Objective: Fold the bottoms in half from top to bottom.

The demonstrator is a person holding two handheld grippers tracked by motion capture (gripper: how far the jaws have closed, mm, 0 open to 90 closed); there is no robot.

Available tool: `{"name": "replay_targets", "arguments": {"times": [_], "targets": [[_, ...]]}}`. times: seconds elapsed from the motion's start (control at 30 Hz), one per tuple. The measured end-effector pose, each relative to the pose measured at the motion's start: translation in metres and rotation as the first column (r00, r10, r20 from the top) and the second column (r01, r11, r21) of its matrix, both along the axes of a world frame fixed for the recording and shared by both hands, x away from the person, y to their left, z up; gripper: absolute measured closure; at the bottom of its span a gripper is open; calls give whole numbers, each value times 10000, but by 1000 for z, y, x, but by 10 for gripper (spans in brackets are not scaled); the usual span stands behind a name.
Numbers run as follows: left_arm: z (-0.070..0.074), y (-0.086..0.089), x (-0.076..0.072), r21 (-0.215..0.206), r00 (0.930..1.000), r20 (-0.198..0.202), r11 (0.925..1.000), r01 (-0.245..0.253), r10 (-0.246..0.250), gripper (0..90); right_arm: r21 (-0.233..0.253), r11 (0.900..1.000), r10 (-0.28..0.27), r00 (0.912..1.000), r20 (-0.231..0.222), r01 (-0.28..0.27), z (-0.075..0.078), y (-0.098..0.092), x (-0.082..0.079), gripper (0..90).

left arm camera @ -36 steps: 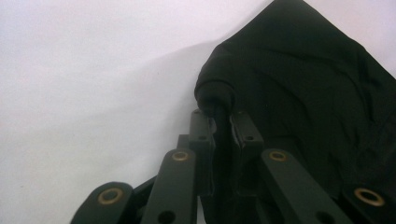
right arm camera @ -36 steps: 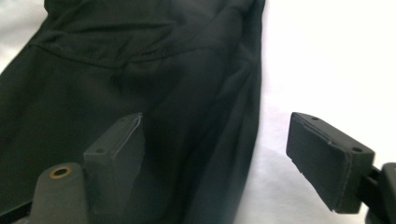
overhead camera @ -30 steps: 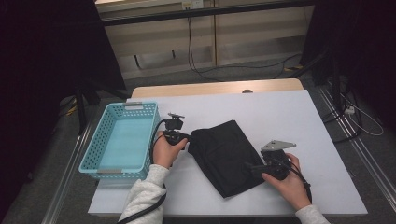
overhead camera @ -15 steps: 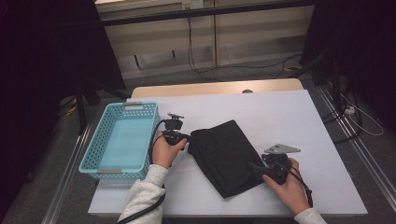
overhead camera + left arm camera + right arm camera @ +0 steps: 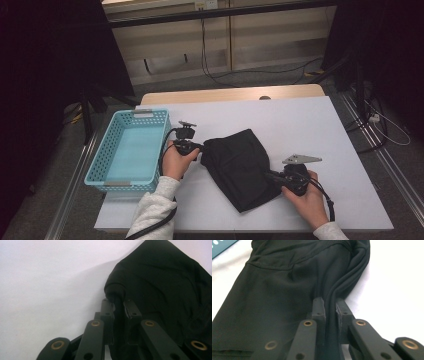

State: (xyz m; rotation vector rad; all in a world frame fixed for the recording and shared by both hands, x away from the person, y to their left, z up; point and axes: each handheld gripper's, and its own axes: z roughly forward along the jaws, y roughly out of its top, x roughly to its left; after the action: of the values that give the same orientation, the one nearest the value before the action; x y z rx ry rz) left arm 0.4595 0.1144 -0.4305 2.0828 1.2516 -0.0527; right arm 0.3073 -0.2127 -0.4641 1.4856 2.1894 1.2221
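High view: claws on garment edges.

Centre of the frame, a folded black fabric garment lies flat on the white rectangular table, and the left gripper meets its upper-left corner while the right gripper meets its lower-right edge, a grey three-cornered plate riding on top of that one. To the left sits a light-blue perforated plastic basket, just beside the left hand. Lower right, the right hand wraps its gripper's body, cable trailing toward the bottom edge.
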Motion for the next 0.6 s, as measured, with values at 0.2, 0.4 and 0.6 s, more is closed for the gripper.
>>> {"name": "replay_targets", "arguments": {"times": [0.2,0.4,0.6], "targets": [[2,5,1,-49,9999,-12,9999,-119,119,815,-100,9987,-488,9985,251,491,10,-3,-2,841],[1,6,1,63,9998,-54,9998,-168,168,817,-132,9977,-664,9976,210,666,12,-5,-5,844],[4,10,1,432,9982,293,9976,-544,532,749,-237,9983,-525,9985,179,530,12,-6,-5,843]]}}
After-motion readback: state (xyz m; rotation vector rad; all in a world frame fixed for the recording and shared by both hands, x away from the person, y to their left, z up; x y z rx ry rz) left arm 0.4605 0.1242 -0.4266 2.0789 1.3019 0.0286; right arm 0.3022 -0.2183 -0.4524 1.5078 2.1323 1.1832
